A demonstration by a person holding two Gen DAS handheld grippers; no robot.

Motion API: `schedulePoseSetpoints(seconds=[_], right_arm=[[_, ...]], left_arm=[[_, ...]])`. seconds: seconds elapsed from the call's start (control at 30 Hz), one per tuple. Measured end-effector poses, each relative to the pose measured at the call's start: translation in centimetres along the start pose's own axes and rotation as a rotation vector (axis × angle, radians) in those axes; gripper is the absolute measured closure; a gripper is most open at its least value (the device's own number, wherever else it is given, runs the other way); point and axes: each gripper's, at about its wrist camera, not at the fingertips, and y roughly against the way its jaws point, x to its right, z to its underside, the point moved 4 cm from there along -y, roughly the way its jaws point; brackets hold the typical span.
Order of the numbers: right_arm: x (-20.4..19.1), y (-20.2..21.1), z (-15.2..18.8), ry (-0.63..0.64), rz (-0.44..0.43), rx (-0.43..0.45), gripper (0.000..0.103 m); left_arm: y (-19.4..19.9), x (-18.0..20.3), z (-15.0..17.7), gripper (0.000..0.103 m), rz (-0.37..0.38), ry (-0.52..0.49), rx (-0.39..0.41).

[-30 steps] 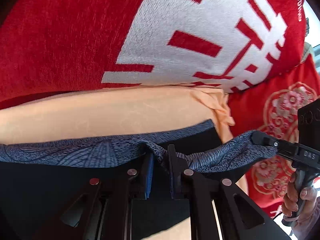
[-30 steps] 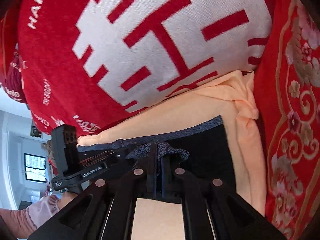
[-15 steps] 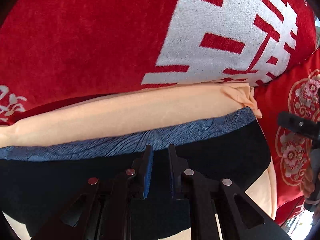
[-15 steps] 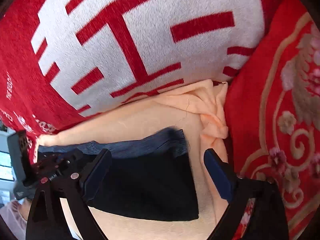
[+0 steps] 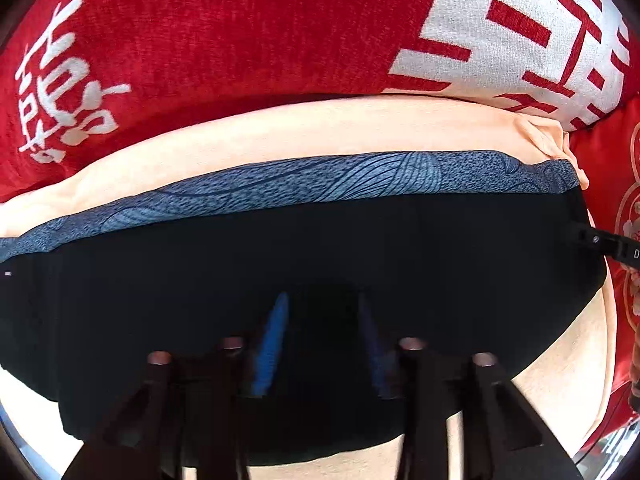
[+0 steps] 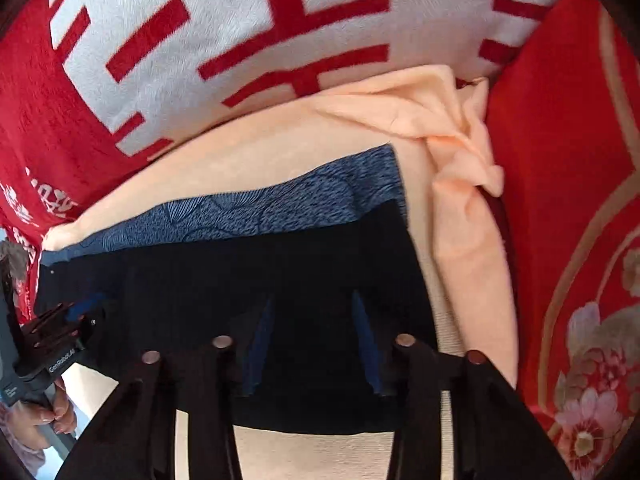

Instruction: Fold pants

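Closest to each camera, the two pairs of fingers hang above dark cloth, pointing steeply down. The left gripper (image 5: 320, 340) has its fingers apart and opening wider, with nothing pinched between them. A second ago they were pressed together on the patterned blue edge of the pants (image 5: 320, 280); that edge is now released. The right gripper (image 6: 308, 340) also stands spread over the black fabric, but its fingers are closing again after flaring wide half a second ago; I see no fold caught between the pads.

Beneath them the pants lie flat as a black rectangle on the peach cloth (image 5: 360, 128) that covers the bed. The blue waistband (image 6: 280, 204), which a second ago was lifted and bunched between both grippers, now runs as a straight, smooth strip along the far edge. From the left wrist view the tip of the right tool shows at the pants' right edge; from the right wrist view a hand (image 6: 44, 412) holds the left tool at their left end.

Farther back, the peach cloth bunches at its corner. Behind it lies the red blanket with big white characters (image 6: 240, 40), and a red floral cover (image 6: 580, 240) lies to the right.

I judge that a fold has just been laid down and let go, and that the closing right fingers are readying for a new pinch or smoothing.
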Motion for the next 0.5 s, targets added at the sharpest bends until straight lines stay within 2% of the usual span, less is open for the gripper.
schedulePoseSetpoints(seconds=[0.07,0.17,0.27,0.43,0.5], right_arm=[[0.0,0.4,0.2,0.012,0.051,0.005,0.066],[-0.3,1.0,1.0,-0.009,0.06,0.0,0.06],[-0.4,2.0,2.6,-0.098,-0.021,0.004,0.038],[-1.2,2.9,6.7,-0.208,-0.16,-0.015,0.036],[-1.5,2.5,8.4,-0.237,-0.194,-0.051,0.036]], left_arm=[[0.3,-0.6,0.4,0.045,-0.004,0.014,-0.006],[1.2,-1.8,1.4,0.045,0.0,0.036,-0.022],[1.8,-2.6,2.5,0.044,-0.001,0.052,-0.046],[2.3,-4.1,4.8,0.044,0.0,0.059,-0.072],[2.7,-4.8,5.7,0.044,-0.002,0.069,-0.073]])
